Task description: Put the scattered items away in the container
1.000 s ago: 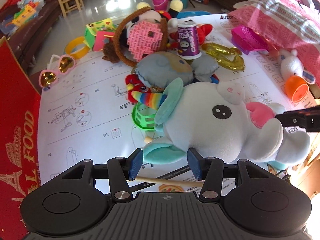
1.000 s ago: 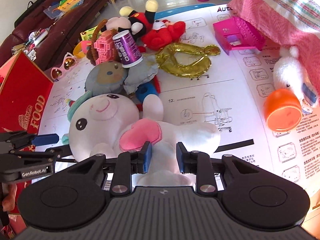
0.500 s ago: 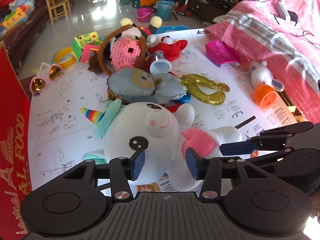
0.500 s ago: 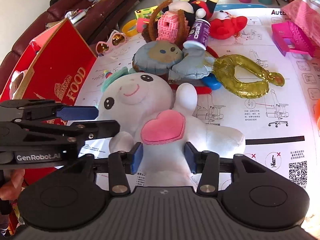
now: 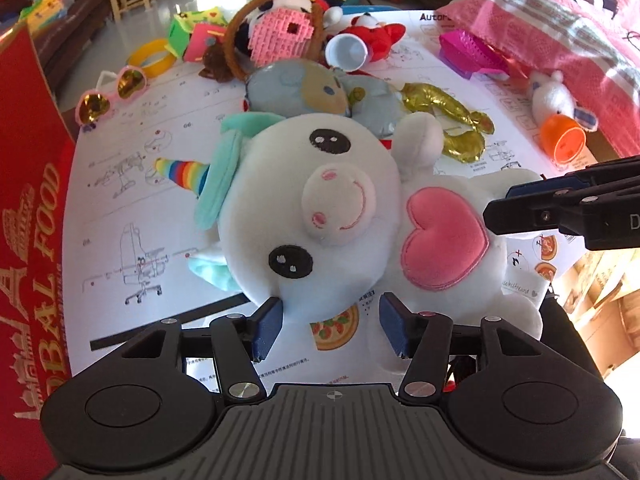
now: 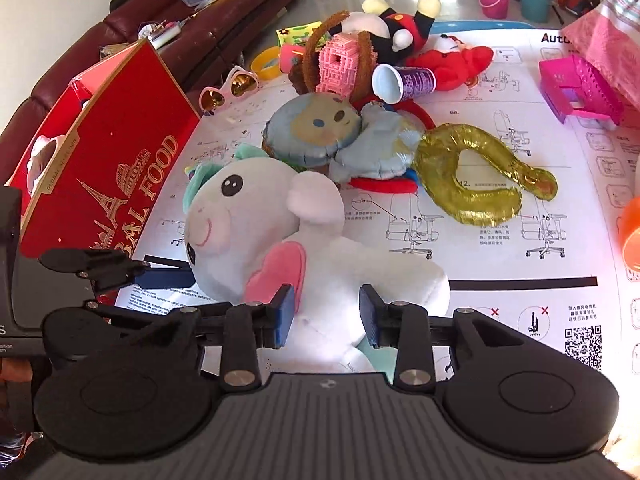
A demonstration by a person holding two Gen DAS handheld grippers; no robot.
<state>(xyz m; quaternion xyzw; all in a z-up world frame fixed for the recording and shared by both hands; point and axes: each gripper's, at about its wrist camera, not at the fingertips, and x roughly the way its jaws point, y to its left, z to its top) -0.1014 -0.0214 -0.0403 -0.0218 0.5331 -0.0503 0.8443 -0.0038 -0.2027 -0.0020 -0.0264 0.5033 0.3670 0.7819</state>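
Observation:
A white unicorn plush (image 5: 340,216) with a pink heart and rainbow horn is held up off the paper-covered table between both grippers. My left gripper (image 5: 331,330) has its jaws apart under the plush's head, pressing its lower edge. My right gripper (image 6: 326,316) is closed around the plush's body (image 6: 320,264). The red cardboard box (image 6: 104,176) marked "FOOD" stands open at the left, also in the left wrist view (image 5: 28,216).
Behind the plush lie a blue foil balloon (image 6: 320,128), a gold foil balloon (image 6: 468,176), a purple cup (image 6: 404,80), a pink block toy (image 6: 340,64), red and black plush toys (image 6: 448,64), heart sunglasses (image 6: 228,88), a pink basket (image 6: 576,88) and an orange cup (image 5: 564,144).
The plush has been lifted and turned face-up, closer to both cameras. Both grippers moved left toward the red box. The purple cup has tipped over.

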